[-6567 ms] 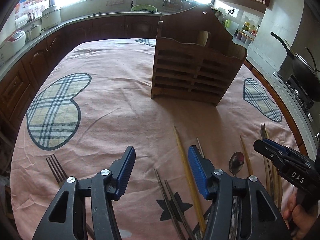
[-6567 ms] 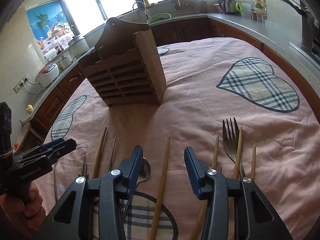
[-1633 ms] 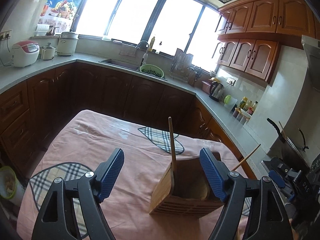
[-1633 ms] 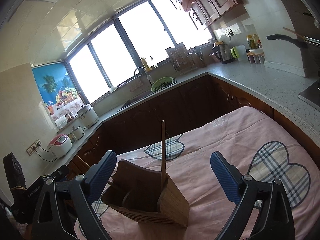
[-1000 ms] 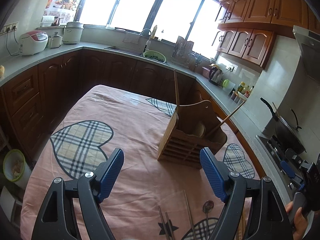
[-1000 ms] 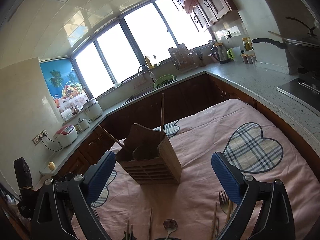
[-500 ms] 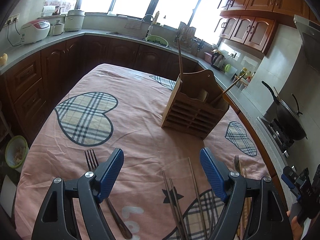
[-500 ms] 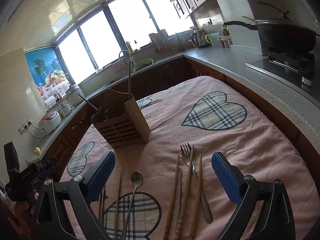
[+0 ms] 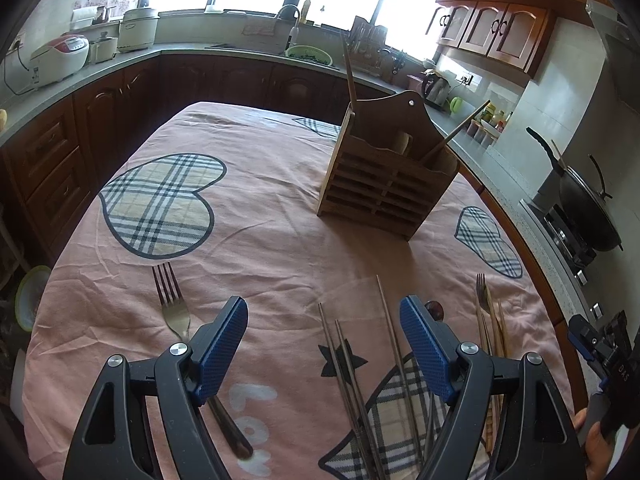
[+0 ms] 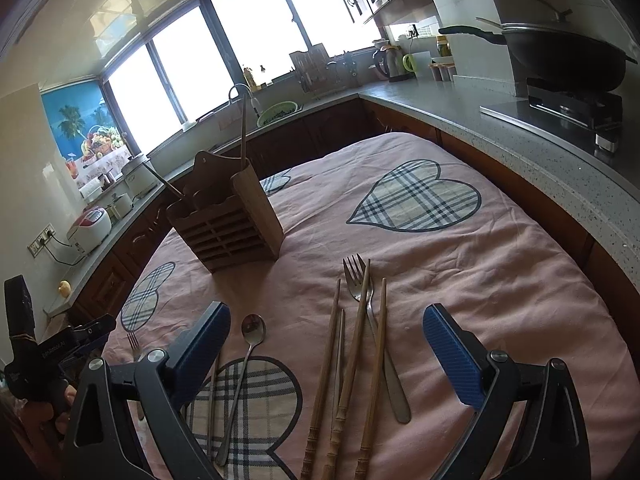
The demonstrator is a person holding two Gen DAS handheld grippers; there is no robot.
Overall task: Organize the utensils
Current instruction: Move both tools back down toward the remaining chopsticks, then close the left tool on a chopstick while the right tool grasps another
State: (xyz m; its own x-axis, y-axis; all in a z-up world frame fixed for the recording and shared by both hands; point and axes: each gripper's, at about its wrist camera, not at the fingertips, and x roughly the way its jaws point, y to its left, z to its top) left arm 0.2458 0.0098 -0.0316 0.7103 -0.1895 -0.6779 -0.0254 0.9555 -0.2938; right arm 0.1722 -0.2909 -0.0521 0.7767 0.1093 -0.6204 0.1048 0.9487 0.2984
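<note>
A slatted wooden utensil holder (image 9: 384,184) (image 10: 230,222) stands on the pink tablecloth with two wooden chopsticks (image 9: 349,76) sticking out of it. My left gripper (image 9: 324,344) hangs open above metal chopsticks (image 9: 344,364), with a steel fork (image 9: 172,304) lying to its left. My right gripper (image 10: 326,344) is open over three wooden chopsticks (image 10: 360,344), a fork (image 10: 360,292) and a spoon (image 10: 250,340). Nothing sits between either pair of jaws.
The tablecloth (image 9: 256,240) has plaid heart patches. Dark cabinets and a grey counter (image 10: 500,120) ring the table, with a wok (image 10: 560,56) on the stove at right. In the right wrist view the other gripper (image 10: 60,348) shows at the left edge.
Both views have tipped down from the windows and cabinets toward the table. The utensils lying on the cloth now fill the lower part of both frames, closer to the jaws.
</note>
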